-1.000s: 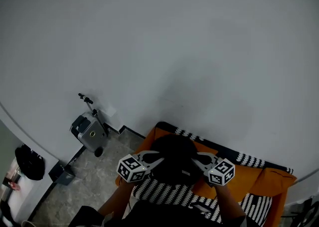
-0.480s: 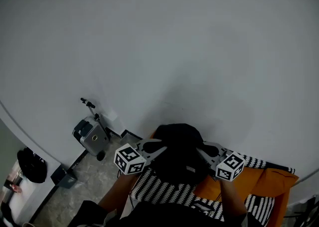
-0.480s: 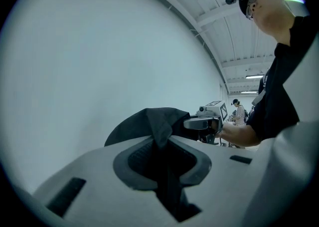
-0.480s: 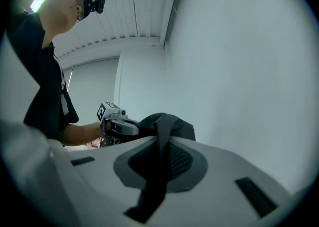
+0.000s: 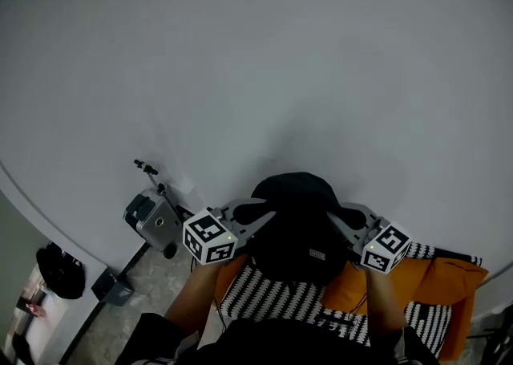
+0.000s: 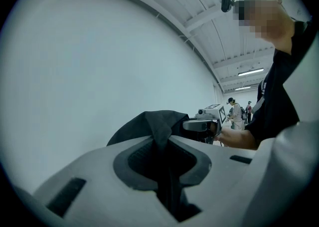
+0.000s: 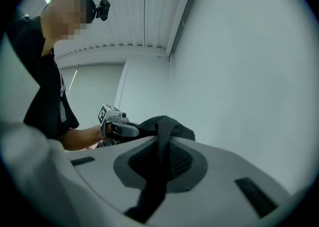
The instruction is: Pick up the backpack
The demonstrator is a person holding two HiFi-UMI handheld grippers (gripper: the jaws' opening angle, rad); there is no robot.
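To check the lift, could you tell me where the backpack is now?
In the head view's lower middle, the backpack hangs between the left gripper and right gripper, both shut on it, above the orange sofa.

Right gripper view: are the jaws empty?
No, a black strap of the backpack is pinched between the right gripper's jaws.

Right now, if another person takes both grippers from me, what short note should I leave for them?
Left gripper: shut on a fold of the black backpack.
Right gripper: shut on a black strap of the backpack.
Backpack: hangs between the two grippers, in front of the white wall, over the orange seat with the striped cover.
Done: both grips made, backpack held up.
Left: check that it hangs clear of the seat, which the head view does not settle.
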